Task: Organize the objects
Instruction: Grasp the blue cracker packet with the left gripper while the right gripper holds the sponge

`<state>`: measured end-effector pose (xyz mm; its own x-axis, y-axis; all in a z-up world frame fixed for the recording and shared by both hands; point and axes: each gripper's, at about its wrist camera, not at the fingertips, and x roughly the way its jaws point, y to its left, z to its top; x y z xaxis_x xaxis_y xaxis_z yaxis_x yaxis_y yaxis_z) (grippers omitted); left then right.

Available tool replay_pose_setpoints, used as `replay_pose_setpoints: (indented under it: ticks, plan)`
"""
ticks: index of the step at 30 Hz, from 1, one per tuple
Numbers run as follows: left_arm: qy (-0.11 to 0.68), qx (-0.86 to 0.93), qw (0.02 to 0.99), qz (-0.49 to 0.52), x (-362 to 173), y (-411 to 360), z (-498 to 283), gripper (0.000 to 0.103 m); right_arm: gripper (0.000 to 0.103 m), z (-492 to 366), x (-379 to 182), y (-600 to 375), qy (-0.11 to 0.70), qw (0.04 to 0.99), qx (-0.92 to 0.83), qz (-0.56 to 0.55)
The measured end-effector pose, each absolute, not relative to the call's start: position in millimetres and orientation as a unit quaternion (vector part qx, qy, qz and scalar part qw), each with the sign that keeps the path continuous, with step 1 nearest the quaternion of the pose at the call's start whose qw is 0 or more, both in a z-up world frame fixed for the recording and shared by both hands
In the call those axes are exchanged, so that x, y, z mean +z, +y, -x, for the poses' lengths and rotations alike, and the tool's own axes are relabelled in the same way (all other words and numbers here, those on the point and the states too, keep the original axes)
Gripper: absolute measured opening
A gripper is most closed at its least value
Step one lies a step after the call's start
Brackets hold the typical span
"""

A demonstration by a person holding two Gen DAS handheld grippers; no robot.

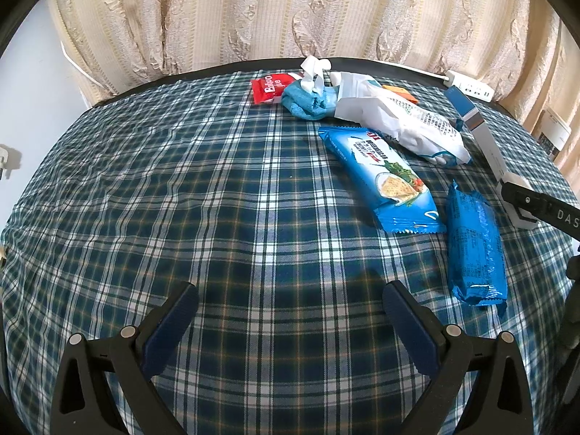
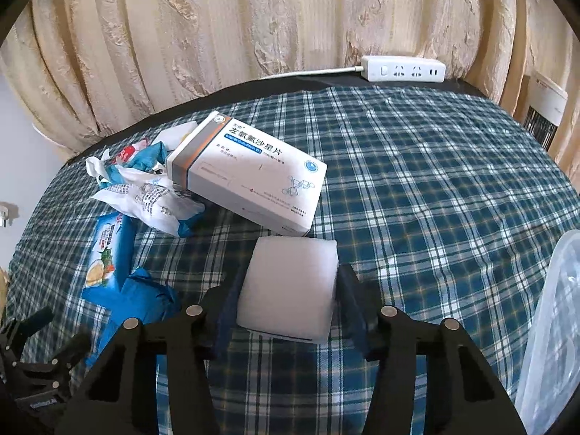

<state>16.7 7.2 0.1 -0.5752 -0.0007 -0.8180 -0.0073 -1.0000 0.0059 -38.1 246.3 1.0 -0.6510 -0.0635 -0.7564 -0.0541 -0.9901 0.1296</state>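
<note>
Two blue cracker packets (image 1: 380, 177) and (image 1: 475, 246) are seen right of centre in the left wrist view, with a white pouch (image 1: 402, 123) farther off. The left hand-held gripper (image 1: 290, 308) is held spread and empty over bare plaid table (image 1: 145, 181); open room lies to the left.

In the right wrist view, a white foam block (image 2: 290, 286) is pinched by the right hand-held gripper (image 2: 290, 301). The soft block could be crushed or could slip. The medicine box (image 2: 253, 177) just beyond could be struck. Free room is offered to the right, bounded by a clear plastic container (image 2: 554, 326).
</note>
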Motion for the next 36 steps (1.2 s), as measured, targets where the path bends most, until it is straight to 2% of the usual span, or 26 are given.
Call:
replay_pose_setpoints:
  ticks: [7, 16, 28, 36]
  plan:
    - [-0.001, 0.887, 0.007, 0.461, 1, 4, -17, 0.103, 0.05, 35, 0, 250, -0.086, 0.013, -0.91, -0.404]
    - [-0.049, 0.885, -0.004, 0.463, 14, -13, -10, 0.103, 0.05, 32, 1, 256, -0.107, 0.024, -0.911, -0.397]
    - [-0.025, 0.883, -0.01, 0.47, 33, 33, 19, 0.103, 0.05, 31, -1, 255, -0.109, 0.026, -0.909, -0.401]
    - [-0.04, 0.882, -0.018, 0.47, 31, 44, 42, 0.103, 0.05, 31, -2, 255, -0.108, 0.026, -0.909, -0.402]
